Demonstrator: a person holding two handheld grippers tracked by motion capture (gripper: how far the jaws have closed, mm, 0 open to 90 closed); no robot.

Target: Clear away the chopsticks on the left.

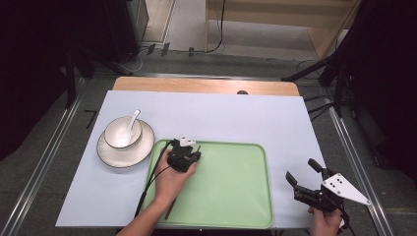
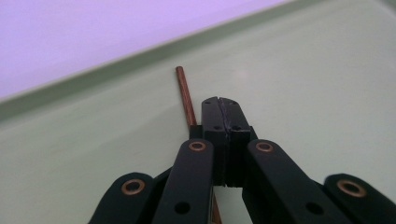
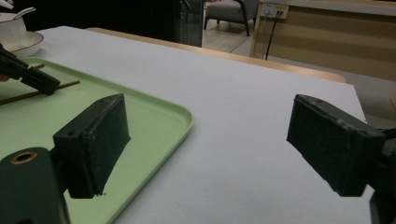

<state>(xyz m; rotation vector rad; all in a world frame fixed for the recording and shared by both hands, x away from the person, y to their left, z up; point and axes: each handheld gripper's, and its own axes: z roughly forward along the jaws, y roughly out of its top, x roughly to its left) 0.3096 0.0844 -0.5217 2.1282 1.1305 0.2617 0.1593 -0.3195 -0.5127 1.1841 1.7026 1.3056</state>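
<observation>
My left gripper (image 1: 187, 150) is over the near-left part of the green tray (image 1: 236, 196), held in a hand that comes in from the bottom. In the left gripper view its jaws (image 2: 223, 109) are pressed flat together with nothing between the pads. A thin brown chopstick (image 2: 184, 93) lies on the tray (image 2: 93, 140) just beside and under the left jaw, its end pointing at the rim. My right gripper (image 1: 301, 169) rests open off the tray's right side, on the white table cover. Its wide-apart jaws (image 3: 210, 140) hold nothing.
A white bowl (image 1: 123, 132) with a white spoon (image 1: 132, 120) sits on a dark-rimmed plate (image 1: 125, 155) left of the tray. The wooden table edge (image 1: 206, 86) runs along the back. In the right gripper view the left gripper (image 3: 32, 77) stands over brown chopsticks (image 3: 28, 94).
</observation>
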